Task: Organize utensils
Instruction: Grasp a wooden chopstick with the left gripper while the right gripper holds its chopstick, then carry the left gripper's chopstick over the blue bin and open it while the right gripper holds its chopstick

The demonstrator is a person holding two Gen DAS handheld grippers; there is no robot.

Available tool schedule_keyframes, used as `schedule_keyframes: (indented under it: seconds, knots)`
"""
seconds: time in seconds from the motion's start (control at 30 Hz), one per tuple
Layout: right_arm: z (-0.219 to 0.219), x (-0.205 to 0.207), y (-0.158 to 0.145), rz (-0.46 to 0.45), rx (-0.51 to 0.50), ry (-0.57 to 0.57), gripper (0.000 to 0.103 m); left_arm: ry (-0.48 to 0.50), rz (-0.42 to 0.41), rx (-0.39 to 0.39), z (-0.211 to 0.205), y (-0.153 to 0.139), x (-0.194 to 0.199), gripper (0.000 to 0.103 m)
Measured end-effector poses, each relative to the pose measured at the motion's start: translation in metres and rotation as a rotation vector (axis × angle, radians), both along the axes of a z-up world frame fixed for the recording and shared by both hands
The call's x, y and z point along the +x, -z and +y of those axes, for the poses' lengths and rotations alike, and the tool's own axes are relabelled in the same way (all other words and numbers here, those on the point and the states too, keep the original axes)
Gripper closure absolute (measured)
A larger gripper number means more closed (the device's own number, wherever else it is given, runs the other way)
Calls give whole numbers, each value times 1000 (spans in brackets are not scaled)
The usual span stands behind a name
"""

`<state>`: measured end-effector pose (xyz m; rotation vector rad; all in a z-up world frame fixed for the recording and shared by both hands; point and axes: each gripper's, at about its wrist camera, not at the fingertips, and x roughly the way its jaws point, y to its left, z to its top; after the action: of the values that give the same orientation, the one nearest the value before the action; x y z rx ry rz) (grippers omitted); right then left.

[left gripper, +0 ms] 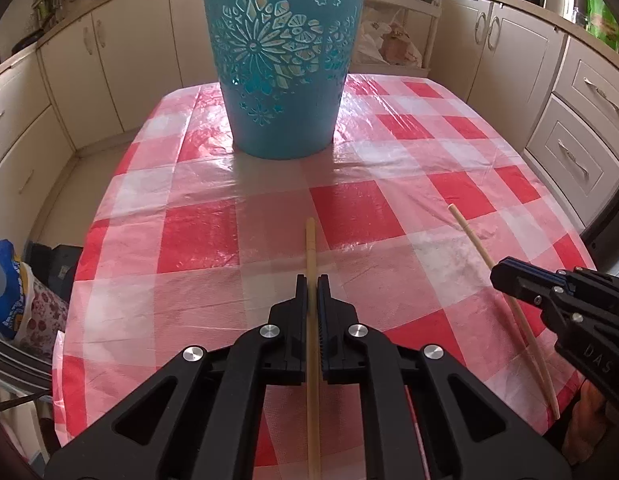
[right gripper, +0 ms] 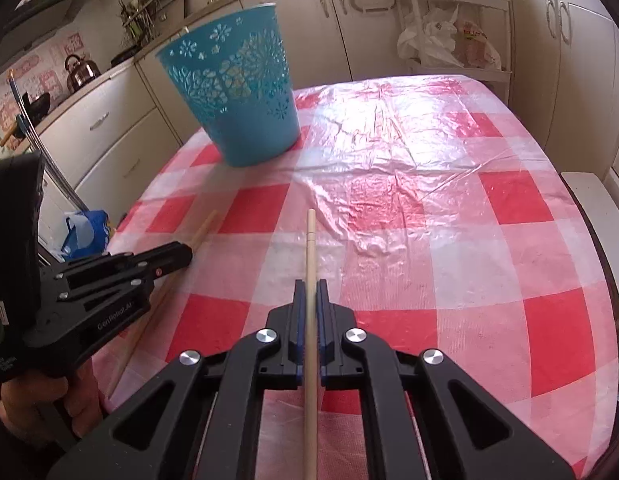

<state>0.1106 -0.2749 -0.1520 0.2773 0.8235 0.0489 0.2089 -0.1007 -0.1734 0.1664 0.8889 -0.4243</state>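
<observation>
Two chopsticks: one per gripper, clear of counter (right gripper: 449,216)
left gripper (left gripper: 312,285): fingers pinching left chopstick (left gripper: 310,244)
right gripper (right gripper: 310,290): fingers pinching right chopstick (right gripper: 310,240)
step: carry phase, likely
next: lift over rim of blue bin (left gripper: 285,80), then release
room: open cloth ahead; bin near far-left edge

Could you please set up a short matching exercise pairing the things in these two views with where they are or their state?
Things:
1. left gripper
2. right gripper
3. blue basket
4. checked tablecloth

States:
A. stands upright on the table
B. covers the table
C. shut on the left chopstick
D. shut on the right chopstick

Pairs: 1-C, 2-D, 3-A, 4-B
</observation>
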Motion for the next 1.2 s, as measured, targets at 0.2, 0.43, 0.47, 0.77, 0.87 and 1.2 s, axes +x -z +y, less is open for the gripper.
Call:
schedule_keyframes:
  seconds: [0.2,0.43,0.47,0.77,0.87,1.2]
  knots:
    - [-7,7,-10,-91,28,56,97,-20,-111,-23,6,-20,-8,98]
    - [-16,22,-1,-41,73,68,97,-31,-201,-87,11,-46,-8,98]
    - [-16,23,0,-36,79,67,97,-32,-212,-101,12,-51,-7,98]
    - [-20,26,8,3,130,55,97,-33,-386,-312,36,-128,3,98]
    - [-21,26,8,1,135,57,97,-43,-470,-376,45,-165,10,98]
    - [-24,25,10,5,159,66,97,-64,-634,-488,33,-237,51,98]
